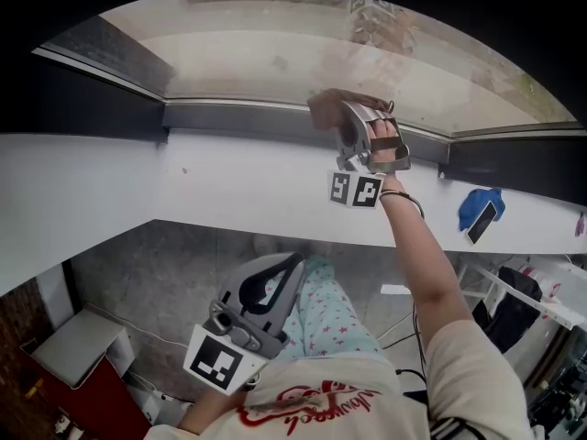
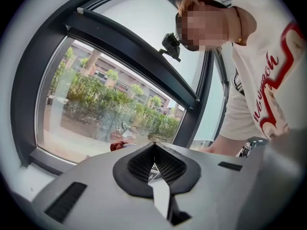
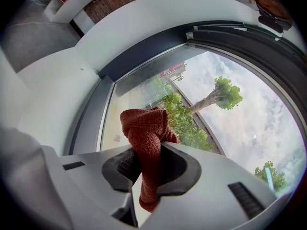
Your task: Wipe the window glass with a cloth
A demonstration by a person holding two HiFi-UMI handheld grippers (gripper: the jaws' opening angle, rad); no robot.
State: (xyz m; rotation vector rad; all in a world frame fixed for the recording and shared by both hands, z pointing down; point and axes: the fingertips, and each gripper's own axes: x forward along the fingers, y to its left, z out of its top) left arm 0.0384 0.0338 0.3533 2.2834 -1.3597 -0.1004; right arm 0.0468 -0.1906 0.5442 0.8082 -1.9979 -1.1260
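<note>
Right gripper (image 1: 347, 117) is up at the window, clamped tight on a rust-red knitted cloth (image 1: 332, 105). In the right gripper view the cloth (image 3: 146, 143) runs down between the two jaws, with a bunched wad sticking out past the tips and a short tail hanging behind them. That wad sits right at the bottom edge of the clear window glass (image 1: 275, 53), a bit right of the middle, where the pane meets the dark grey metal frame rail (image 1: 229, 115). It looks like it's against the glass, but honestly I can't tell for sure whether it's touching. The person's hand (image 1: 387, 147) is wrapped round the gripper's handle, arm stretched out over the wide white window ledge (image 1: 183, 191).

Left gripper (image 1: 293, 264) is well away from all that, held low below the ledge's front edge, close to the person's body. The left gripper view shows its jaws squeezed together at the tips with nothing in between, pointed up toward the window.

Over near the right end of the ledge there's a crumpled blue thing (image 1: 477, 204) with a dark flat rectangle lying on it. Trees and bushes are visible outside through the glass (image 3: 216, 104).
</note>
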